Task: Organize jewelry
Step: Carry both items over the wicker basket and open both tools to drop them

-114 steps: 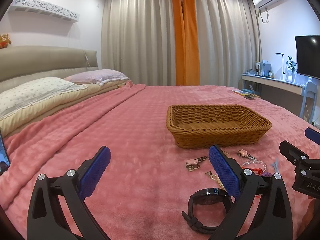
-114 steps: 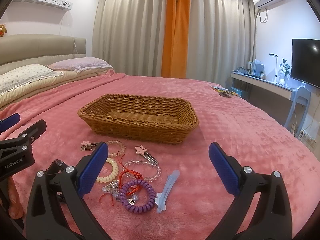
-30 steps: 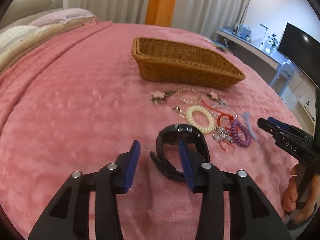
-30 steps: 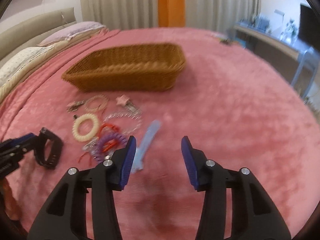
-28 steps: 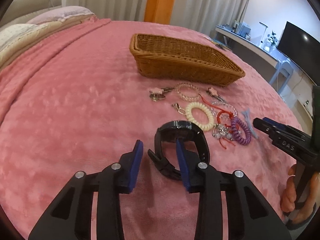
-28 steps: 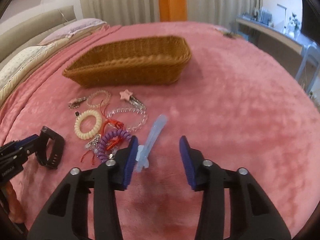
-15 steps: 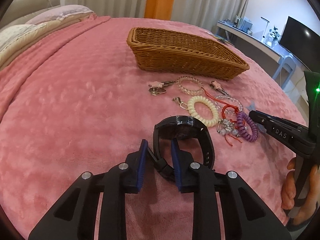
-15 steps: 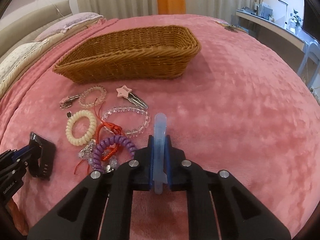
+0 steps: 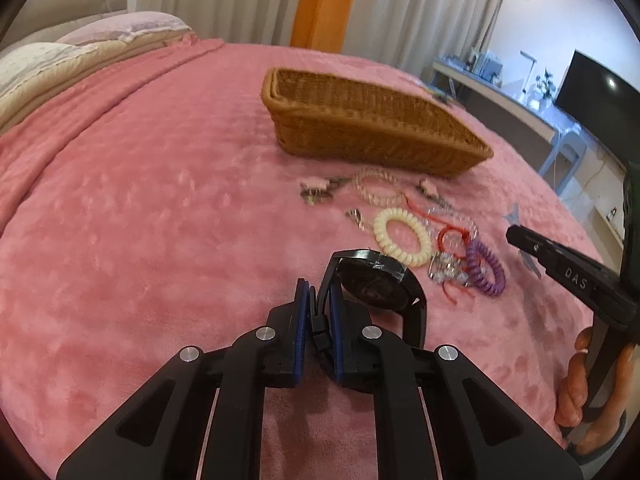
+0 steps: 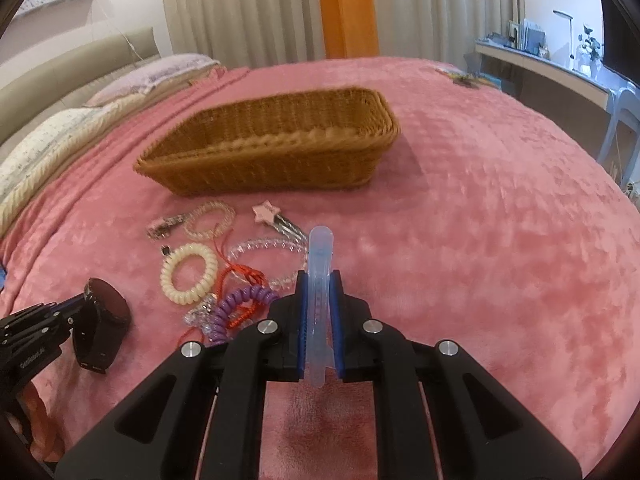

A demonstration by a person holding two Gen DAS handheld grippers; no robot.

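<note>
My left gripper (image 9: 319,294) is shut on the strap of a black watch (image 9: 376,276), held just above the pink blanket; the watch also shows in the right wrist view (image 10: 102,314). My right gripper (image 10: 319,280) is shut on a pale blue hair clip (image 10: 319,264), which sticks out forward between the pads. A wicker basket (image 9: 360,120) stands farther back on the bed and looks empty (image 10: 280,140). Between basket and grippers lie a cream coil hair tie (image 10: 188,272), a purple coil tie (image 10: 240,304), a clear bead bracelet (image 10: 264,250) and a pink star clip (image 10: 266,212).
A red cord (image 10: 240,276), a second bead bracelet (image 10: 210,216) and a small charm clip (image 10: 164,226) lie in the same cluster. Pillows (image 10: 60,136) are at the far left. A desk (image 10: 560,72) and chair (image 10: 624,116) stand beyond the bed's right edge.
Both grippers came down from open to shut: the left closed on the watch strap, the right on the blue hair clip. Both now hold their items slightly raised, nearer the basket.
</note>
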